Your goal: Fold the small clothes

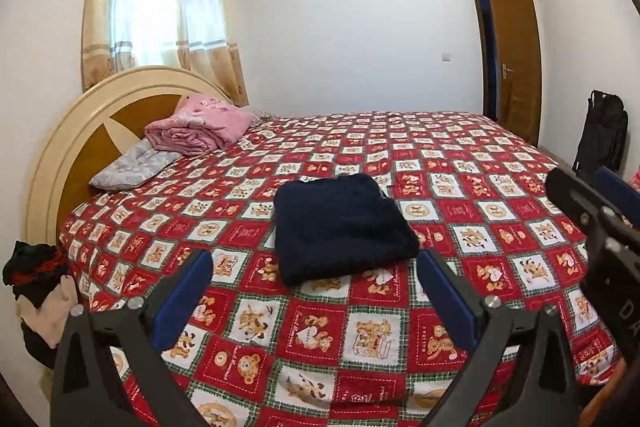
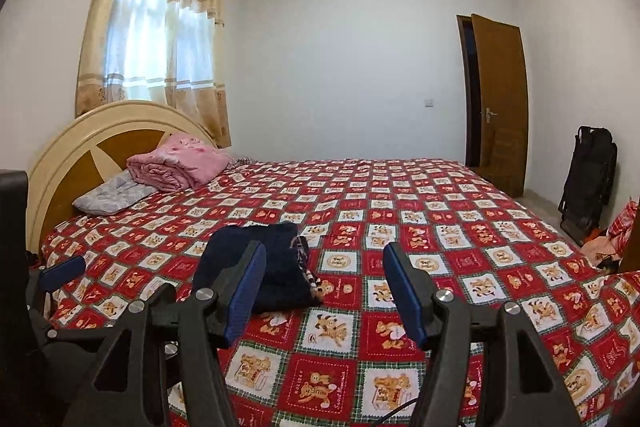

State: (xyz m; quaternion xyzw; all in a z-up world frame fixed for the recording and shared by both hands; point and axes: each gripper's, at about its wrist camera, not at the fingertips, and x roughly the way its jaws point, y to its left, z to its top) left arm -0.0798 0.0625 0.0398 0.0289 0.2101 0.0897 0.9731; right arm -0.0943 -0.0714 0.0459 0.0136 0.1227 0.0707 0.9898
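A: Where does the garment (image 1: 344, 227) lie?

B: On the bed (image 1: 460, 163), near the front edge, folded into a thick, roughly square bundle. It is dark navy, with a soft, ribbed knit look. From the right wrist view a patterned cord or trim hangs off its right side onto the sheet.

A: And the sheet (image 1: 312, 339)?

B: Thin printed cotton, a checkerboard of red and white squares with tan teddy bears and green plaid borders. It lies mostly smooth across the mattress.

A: The left claw (image 1: 316, 291)?

B: Released. Its two flat blue pads stand wide apart on black angular arms, above the sheet just in front of the bundle, gripping nothing.

A: The right claw (image 2: 324, 291)?

B: Also spread, pads parted and empty. Its left pad overlaps the bundle in the picture, but I cannot tell whether it touches the cloth.

A: Anything else on the bed?

B: A rolled pink quilt (image 1: 200, 127), puffy and creased, sits on a flat grey pillow (image 1: 132, 167) against the headboard (image 1: 80, 131), an arched cream frame with brown wood panels.

A: Around the room?

B: Beige curtains (image 1: 160, 7) with a scalloped valance, a brown wooden door (image 1: 514, 55) ajar, a folded black chair (image 1: 602, 135) against the wall, and a heap of dark and tan clothes (image 1: 36, 291) beside the bed.
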